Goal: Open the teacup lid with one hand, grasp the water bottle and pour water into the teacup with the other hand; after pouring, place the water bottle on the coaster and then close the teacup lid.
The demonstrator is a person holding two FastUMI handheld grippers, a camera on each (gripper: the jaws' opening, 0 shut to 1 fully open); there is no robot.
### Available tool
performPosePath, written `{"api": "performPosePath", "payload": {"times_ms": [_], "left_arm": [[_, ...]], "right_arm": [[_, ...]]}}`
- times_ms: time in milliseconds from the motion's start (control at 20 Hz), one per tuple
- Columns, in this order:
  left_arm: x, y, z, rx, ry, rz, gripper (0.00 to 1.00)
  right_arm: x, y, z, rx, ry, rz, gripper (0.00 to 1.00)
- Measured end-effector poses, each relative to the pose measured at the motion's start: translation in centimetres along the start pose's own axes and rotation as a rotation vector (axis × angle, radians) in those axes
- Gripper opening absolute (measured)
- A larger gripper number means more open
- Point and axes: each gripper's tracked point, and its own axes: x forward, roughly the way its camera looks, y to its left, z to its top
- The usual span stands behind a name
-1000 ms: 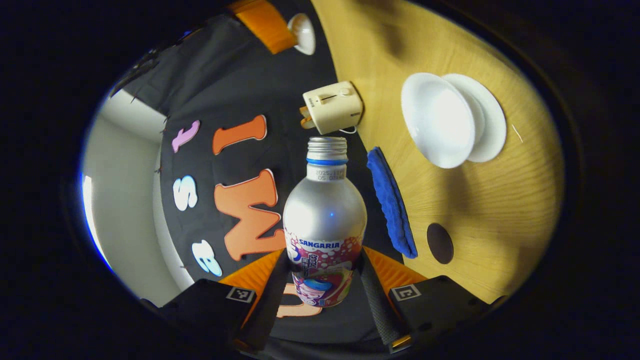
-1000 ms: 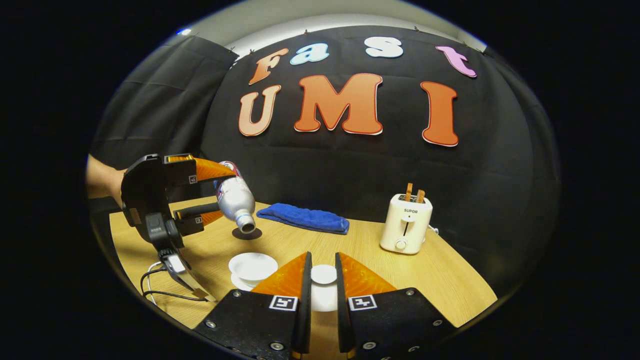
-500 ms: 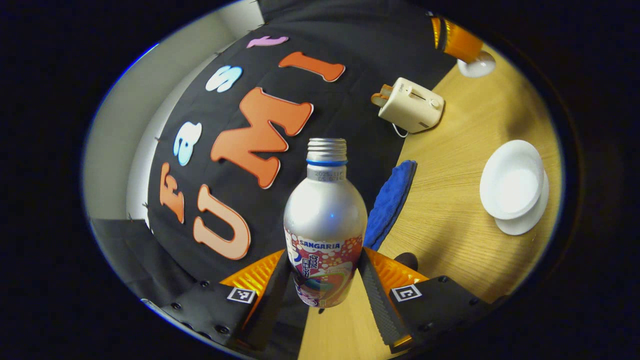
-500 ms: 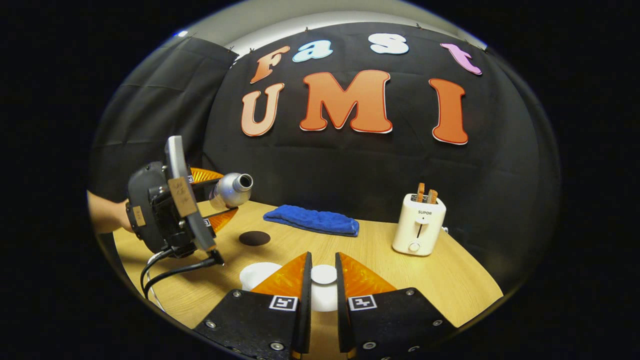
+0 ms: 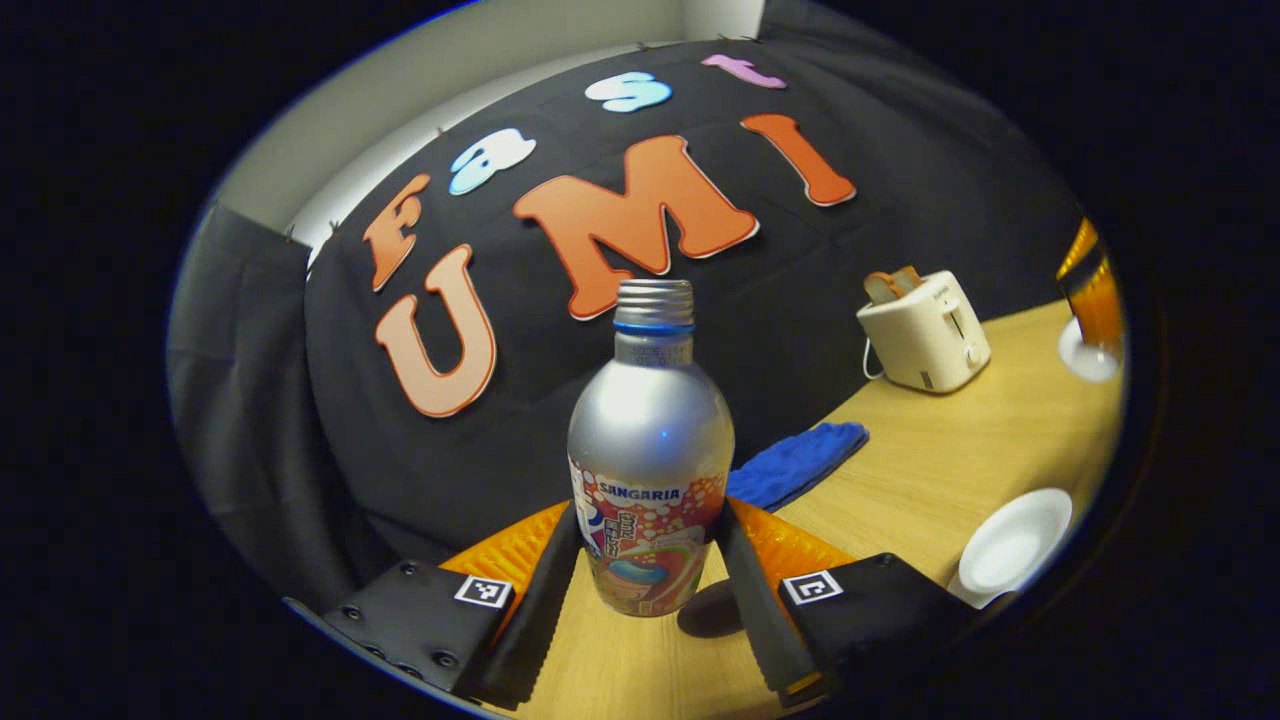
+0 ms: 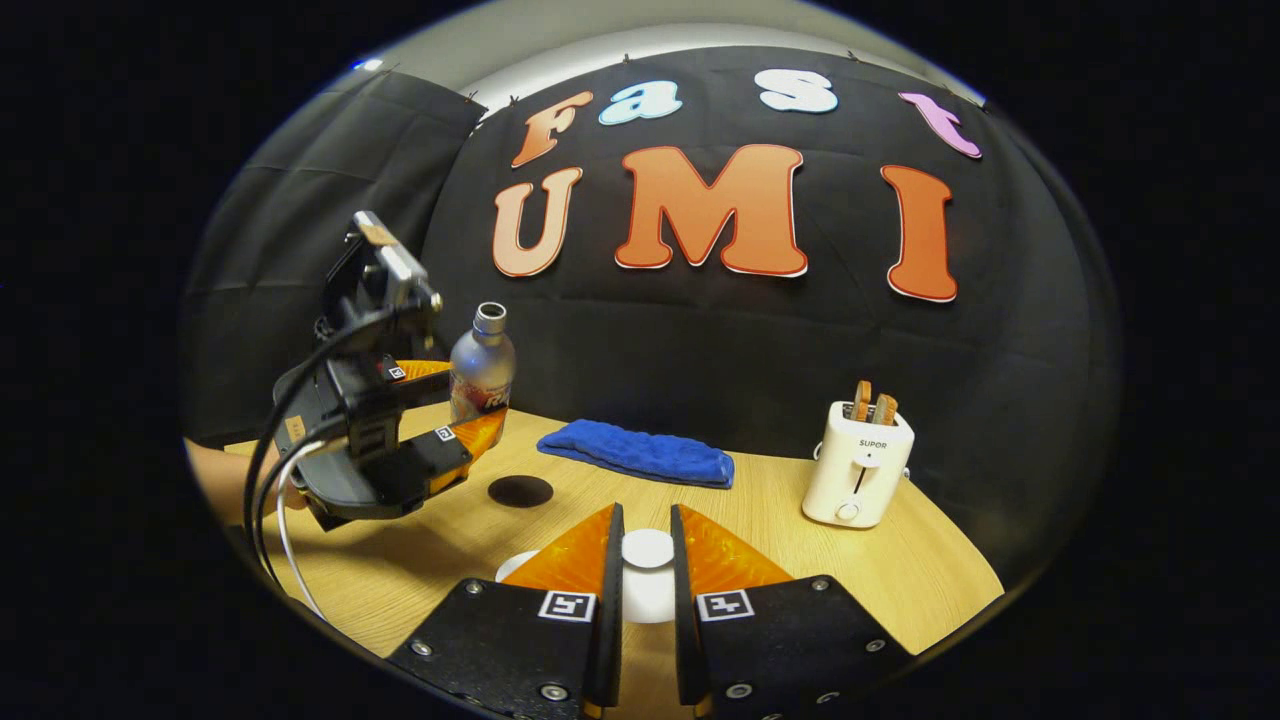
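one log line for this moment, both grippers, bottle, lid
left gripper: shut on water bottle, upright above coaster | right gripper: shut on teacup lid | teacup: uncovered

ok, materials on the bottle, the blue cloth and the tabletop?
Bottle: looks like metal, probably aluminium, with a matte silver body, threaded neck and a soft highlight; a printed label wraps the lower part.
Blue cloth: a soft pile fabric, maybe microfibre or terry, judging by its fuzzy nap and folded edges.
Tabletop: a light wood-grain surface; solid wood or laminate can't be told.
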Motion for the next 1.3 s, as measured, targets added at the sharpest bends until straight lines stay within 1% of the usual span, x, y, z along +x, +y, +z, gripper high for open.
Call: {"api": "performPosePath", "payload": {"times_ms": [100, 150, 200, 250, 300, 400, 450, 500, 600, 650, 700, 850, 900, 950, 1000, 1050, 1100, 1200, 1250, 1300], "left_arm": [[0.4, -0.5, -0.7, -0.095, 0.016, -0.004, 0.83], [0.8, -0.9, -1.2, -0.117, 0.036, -0.016, 0.78], [1.1, -0.6, -1.8, -0.154, 0.046, -0.015, 0.88], [1.5, -1.1, -2.4, -0.201, 0.069, -0.03, 0.78], [1.8, -1.4, -3.1, -0.26, 0.092, -0.04, 0.83], [2.8, -1.2, -4.7, -0.377, 0.146, -0.043, 0.83], [3.1, -1.1, -5.4, -0.426, 0.169, -0.045, 0.78], [3.7, -1.1, -6.0, -0.459, 0.182, -0.06, 0.83], [4.6, -1.7, -7.1, -0.511, 0.201, -0.108, 0.83], [4.8, -1.9, -7.9, -0.529, 0.22, -0.122, 0.78], [5.0, -2.0, -8.5, -0.541, 0.239, -0.123, 0.83], [5.5, -2.2, -10.1, -0.555, 0.283, -0.122, 0.83], [5.8, -2.3, -10.5, -0.558, 0.293, -0.121, 0.78], [5.9, -2.5, -10.9, -0.555, 0.306, -0.123, 0.83], [6.1, -2.6, -11.2, -0.553, 0.32, -0.124, 0.84], [6.2, -2.7, -11.5, -0.551, 0.332, -0.126, 0.8], [6.3, -3.0, -11.8, -0.547, 0.337, -0.129, 0.84], [6.3, -3.1, -11.6, -0.531, 0.347, -0.142, 0.85], [6.2, -3.2, -11.6, -0.517, 0.356, -0.148, 0.9], [6.2, -3.3, -11.7, -0.513, 0.364, -0.155, 0.88]], "right_arm": [[0.3, 0.0, 0.1, -0.002, -0.002, -0.003, 0.23], [0.5, 0.0, 0.1, -0.001, 0.002, 0.0, 0.23], [0.7, 0.1, -0.1, 0.002, 0.008, 0.0, 0.22], [0.8, 0.1, -0.2, 0.003, 0.012, 0.0, 0.23], [0.9, 0.1, -0.4, -0.002, 0.016, 0.0, 0.23], [1.3, 0.1, -0.6, -0.013, 0.019, -0.004, 0.23], [1.4, 0.1, -0.7, -0.014, 0.021, -0.002, 0.23], [1.7, 0.2, -0.9, -0.013, 0.024, 0.004, 0.23], [2.2, 0.2, -1.5, -0.016, 0.037, 0.008, 0.23], [2.4, 0.3, -1.7, -0.018, 0.043, 0.011, 0.23], [2.5, 0.3, -1.8, -0.017, 0.047, 0.016, 0.23], [2.9, 0.6, -2.1, -0.015, 0.052, 0.03, 0.23], [3.0, 0.5, -2.1, -0.015, 0.052, 0.03, 0.23], [3.0, 0.6, -2.2, -0.014, 0.055, 0.035, 0.23], [3.1, 0.6, -2.4, -0.011, 0.058, 0.035, 0.23], [3.1, 0.7, -2.4, -0.01, 0.06, 0.04, 0.23], [3.1, 1.0, -2.4, -0.009, 0.06, 0.044, 0.23], [3.1, 1.3, -2.7, -0.011, 0.067, 0.056, 0.23], [3.2, 1.5, -2.8, -0.01, 0.075, 0.059, 0.23], [3.2, 1.8, -3.0, -0.009, 0.079, 0.068, 0.23]]}}
